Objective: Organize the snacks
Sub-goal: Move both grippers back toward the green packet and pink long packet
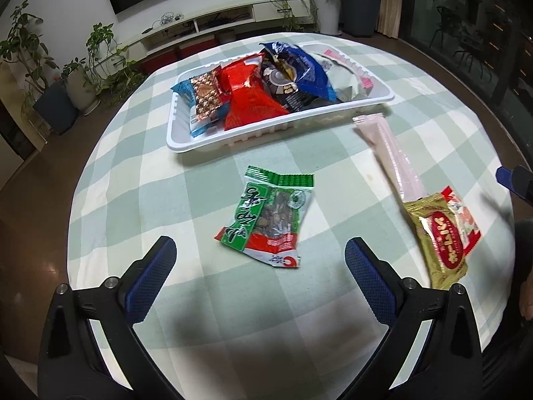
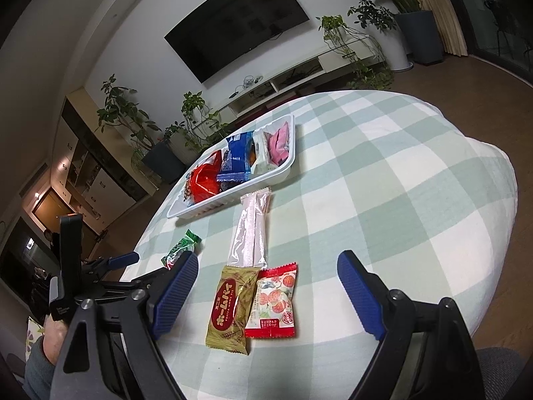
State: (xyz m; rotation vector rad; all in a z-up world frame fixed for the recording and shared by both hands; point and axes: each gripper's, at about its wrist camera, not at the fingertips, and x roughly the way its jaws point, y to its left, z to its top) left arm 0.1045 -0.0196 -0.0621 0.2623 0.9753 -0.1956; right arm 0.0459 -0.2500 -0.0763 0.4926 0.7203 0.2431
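Observation:
A white tray (image 1: 186, 140) holding several snack packs stands at the far side of the checked table; it also shows in the right wrist view (image 2: 286, 166). A green snack pack (image 1: 269, 216) lies just ahead of my open, empty left gripper (image 1: 260, 253). A long pink pack (image 2: 251, 230), a gold pack (image 2: 233, 310) and a red-and-white pack (image 2: 274, 303) lie side by side ahead of my open, empty right gripper (image 2: 266, 270). The green pack (image 2: 181, 248) shows partly behind the left finger in the right wrist view.
The table has a green-and-white checked cloth (image 1: 166, 200). The left gripper's body (image 2: 100, 266) is at the lower left of the right wrist view. Potted plants (image 1: 50, 76) and a TV bench (image 1: 216, 23) stand beyond the table.

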